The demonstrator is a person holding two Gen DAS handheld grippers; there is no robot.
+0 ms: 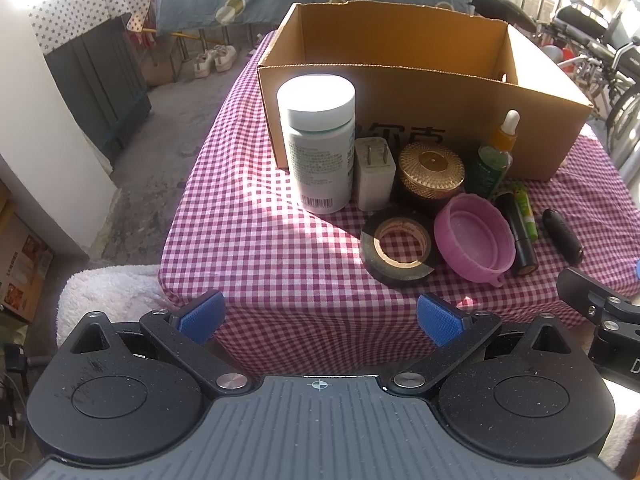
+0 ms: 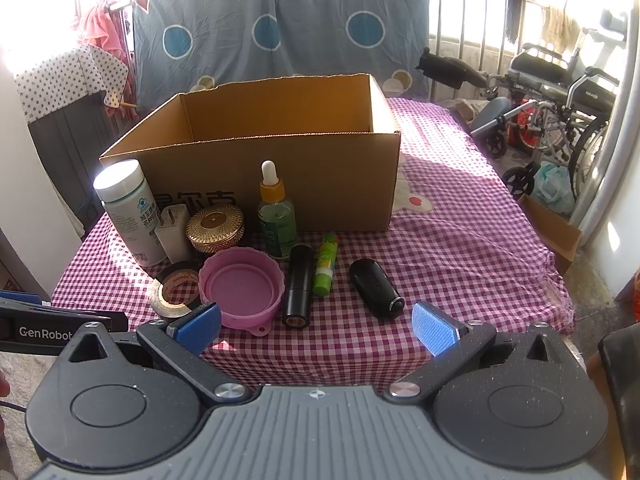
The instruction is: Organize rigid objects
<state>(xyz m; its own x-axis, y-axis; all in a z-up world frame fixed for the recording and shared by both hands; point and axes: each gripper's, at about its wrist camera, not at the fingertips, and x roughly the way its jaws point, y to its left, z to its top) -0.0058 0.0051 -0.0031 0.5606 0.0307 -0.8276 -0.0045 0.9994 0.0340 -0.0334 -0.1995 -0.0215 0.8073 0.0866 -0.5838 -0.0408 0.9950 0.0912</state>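
An open cardboard box (image 1: pixel 420 112) (image 2: pixel 320 184) stands on the checked table. In front of it stand a white pill bottle (image 1: pixel 318 144) (image 2: pixel 130 212), a white plug adapter (image 1: pixel 374 168) (image 2: pixel 173 232), a gold round tin (image 1: pixel 432 170) (image 2: pixel 216 226) and a green dropper bottle (image 1: pixel 494 156) (image 2: pixel 276 216). Nearer lie a black tape roll (image 1: pixel 398 250) (image 2: pixel 174 288), a pink lid (image 1: pixel 474 236) (image 2: pixel 242 286), a black tube (image 1: pixel 518 232) (image 2: pixel 300 284), a green lip balm (image 1: pixel 526 210) (image 2: pixel 326 264) and a black oval case (image 1: pixel 562 234) (image 2: pixel 376 288). My left gripper (image 1: pixel 320 318) and right gripper (image 2: pixel 316 326) are open and empty, held back at the table's near edge.
The table carries a red-and-white checked cloth (image 1: pixel 256 240) (image 2: pixel 460 240). A white fluffy cloth (image 1: pixel 108 296) lies at the lower left. Wheelchairs (image 2: pixel 560 108) stand to the right, a grey cabinet (image 1: pixel 100 80) to the left, and a blue hanging sheet (image 2: pixel 280 28) behind.
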